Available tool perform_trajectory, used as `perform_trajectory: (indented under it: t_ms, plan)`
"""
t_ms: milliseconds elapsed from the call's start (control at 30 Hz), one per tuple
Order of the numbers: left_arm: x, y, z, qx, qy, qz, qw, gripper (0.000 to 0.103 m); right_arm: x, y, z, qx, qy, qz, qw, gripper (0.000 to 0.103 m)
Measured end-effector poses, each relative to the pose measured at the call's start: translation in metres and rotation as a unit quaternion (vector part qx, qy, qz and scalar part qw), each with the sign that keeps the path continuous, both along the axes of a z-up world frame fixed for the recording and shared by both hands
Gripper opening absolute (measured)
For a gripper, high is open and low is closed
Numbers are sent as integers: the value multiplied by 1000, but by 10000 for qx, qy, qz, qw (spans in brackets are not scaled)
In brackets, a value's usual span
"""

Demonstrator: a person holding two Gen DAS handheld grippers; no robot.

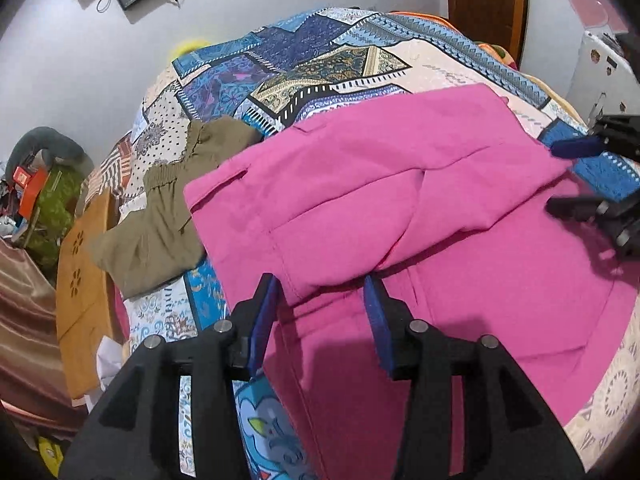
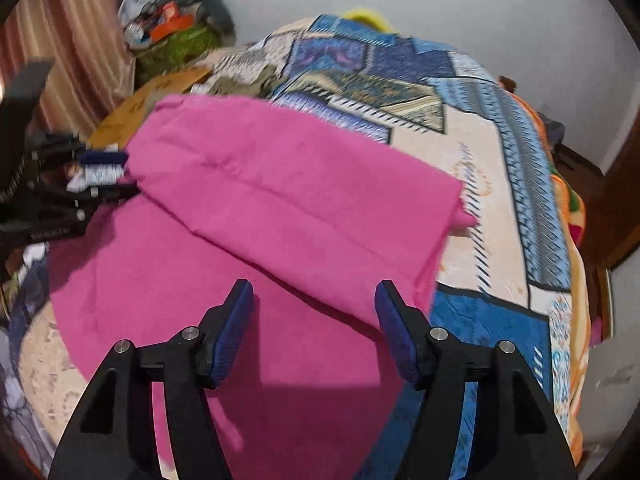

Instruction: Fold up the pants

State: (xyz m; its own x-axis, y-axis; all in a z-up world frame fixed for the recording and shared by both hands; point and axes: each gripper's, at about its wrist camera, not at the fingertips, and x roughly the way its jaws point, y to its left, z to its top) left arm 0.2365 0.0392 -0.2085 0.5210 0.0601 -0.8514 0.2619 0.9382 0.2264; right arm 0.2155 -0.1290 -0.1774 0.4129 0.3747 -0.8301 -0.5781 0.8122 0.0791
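Bright pink pants (image 1: 400, 184) lie on a patchwork-patterned bedsheet (image 1: 320, 60), one part folded over onto the rest. My left gripper (image 1: 322, 282) hovers open over the fold's near edge; the pink cloth lies below the blue pads and is not pinched. It also shows at the left edge of the right wrist view, as left gripper (image 2: 126, 176) beside the fold's left end. My right gripper (image 2: 315, 286) stands open just above the pants (image 2: 280, 200), near the folded layer's right corner, with nothing gripped. From the left wrist view, right gripper (image 1: 568, 176) sits at the far right of the pants.
An olive-green garment (image 1: 160, 216) lies on the bed left of the pants. An orange wooden board (image 1: 84, 280) borders the bed's left side, with a clutter pile (image 1: 44, 200) and a curtain (image 2: 80, 40) beyond. A wooden door (image 1: 484, 0) stands at the back right.
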Motion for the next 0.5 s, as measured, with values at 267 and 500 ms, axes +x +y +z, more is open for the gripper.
perform_trajectory:
  t_ms: [267,500]
  plan:
    - [13,8,12,-460,5,68,9989,44,19,27,-7,-389,-193,242,9988,54]
    - [7,-1,5,-393,71,-39,9992,44,24,34,3,-170,-318,253,9990,6]
